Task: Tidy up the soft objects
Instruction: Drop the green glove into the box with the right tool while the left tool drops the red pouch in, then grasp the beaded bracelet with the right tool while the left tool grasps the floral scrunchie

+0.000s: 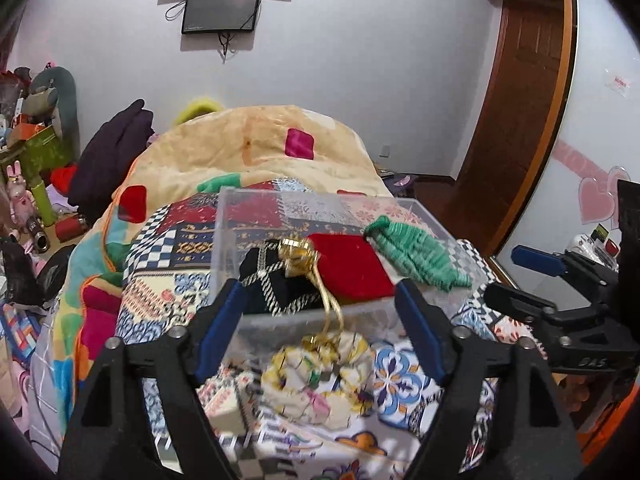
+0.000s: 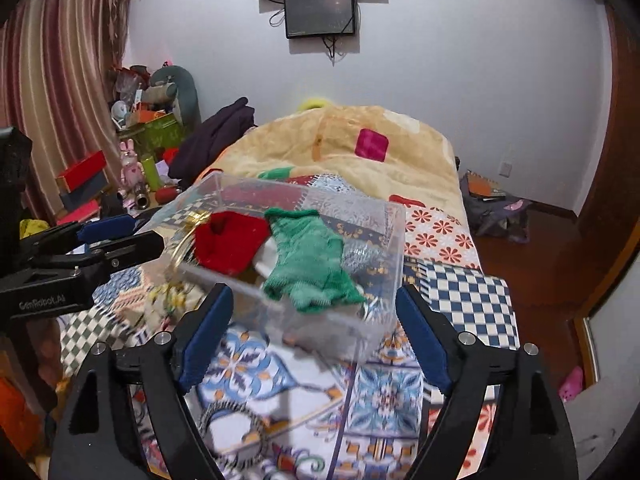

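Observation:
A clear plastic box sits on the patterned bedspread. In it lie a red cloth, a green knitted piece, a black pouch with striped trim and a gold ribbon item whose cord hangs over the near wall. A floral scrunchie lies on the bed in front of the box. My left gripper is open and empty just above the scrunchie. My right gripper is open and empty at the box's near wall.
A black-and-white striped scrunchie lies on the bedspread below the right gripper. A folded yellow blanket rises behind the box. A cluttered table stands left of the bed. A wooden door is at the right.

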The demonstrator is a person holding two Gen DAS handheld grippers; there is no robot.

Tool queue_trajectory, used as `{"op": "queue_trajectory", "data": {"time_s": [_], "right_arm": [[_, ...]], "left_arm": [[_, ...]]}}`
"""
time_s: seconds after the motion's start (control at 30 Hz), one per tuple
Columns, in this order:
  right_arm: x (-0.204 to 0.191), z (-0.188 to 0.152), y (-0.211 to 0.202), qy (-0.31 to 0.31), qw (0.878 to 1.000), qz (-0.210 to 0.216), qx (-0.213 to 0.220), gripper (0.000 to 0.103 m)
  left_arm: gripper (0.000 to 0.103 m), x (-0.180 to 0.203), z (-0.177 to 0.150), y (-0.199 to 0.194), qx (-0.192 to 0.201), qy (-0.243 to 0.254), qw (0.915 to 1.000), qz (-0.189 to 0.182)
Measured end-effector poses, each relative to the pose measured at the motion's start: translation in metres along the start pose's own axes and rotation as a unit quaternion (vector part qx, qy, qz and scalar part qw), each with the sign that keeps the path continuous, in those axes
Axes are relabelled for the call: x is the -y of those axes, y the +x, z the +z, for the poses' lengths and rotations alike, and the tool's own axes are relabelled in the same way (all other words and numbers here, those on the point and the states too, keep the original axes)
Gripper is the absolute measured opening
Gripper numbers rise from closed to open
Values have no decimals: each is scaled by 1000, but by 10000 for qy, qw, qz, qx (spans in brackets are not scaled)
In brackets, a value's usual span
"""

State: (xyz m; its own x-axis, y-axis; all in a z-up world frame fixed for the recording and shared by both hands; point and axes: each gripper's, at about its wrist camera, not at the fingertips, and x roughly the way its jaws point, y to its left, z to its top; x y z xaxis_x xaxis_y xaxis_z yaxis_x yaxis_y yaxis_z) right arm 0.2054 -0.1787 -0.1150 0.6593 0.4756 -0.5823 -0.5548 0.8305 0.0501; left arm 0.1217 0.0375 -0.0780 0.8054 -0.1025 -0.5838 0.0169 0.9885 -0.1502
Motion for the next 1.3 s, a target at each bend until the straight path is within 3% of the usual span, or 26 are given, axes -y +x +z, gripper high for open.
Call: {"op": "queue_trajectory", "data": {"time_s": [0.1, 0.37, 0.53, 0.6, 0.67, 0.77, 1.07, 1.3], "right_arm": [[-2, -14, -1, -17, 9999, 71, -152, 82], [-6, -61, 28, 103, 9933, 448, -1060, 80], [-18, -64, 42, -84, 9892, 658, -1309, 53], [-21, -64, 45, -101, 9883, 712, -1342, 33], [-21, -64, 49, -66, 9867, 815, -1407, 20], [-20, -65, 49, -28, 9869, 835, -1383, 10], [-19, -67, 34, -48, 9915, 766, -1050, 7], [-19, -57, 18, -30, 9946, 731, -732, 6]], "left_arm": [[82, -3, -14, -2, -122, 20, 9999, 104], [82, -10, -56, 18, -786, -109, 9967, 188], [80, -12, -67, 27, -898, -209, 9954, 272], [71, -13, -68, 30, -923, -261, 9951, 253], [63, -15, -69, 35, -991, -325, 9944, 189], [54, -12, -69, 41, -1003, -320, 9942, 199], [12, -7, -72, 45, -969, -235, 9949, 183], [8, -3, -70, 20, -699, -104, 9975, 59]]}}
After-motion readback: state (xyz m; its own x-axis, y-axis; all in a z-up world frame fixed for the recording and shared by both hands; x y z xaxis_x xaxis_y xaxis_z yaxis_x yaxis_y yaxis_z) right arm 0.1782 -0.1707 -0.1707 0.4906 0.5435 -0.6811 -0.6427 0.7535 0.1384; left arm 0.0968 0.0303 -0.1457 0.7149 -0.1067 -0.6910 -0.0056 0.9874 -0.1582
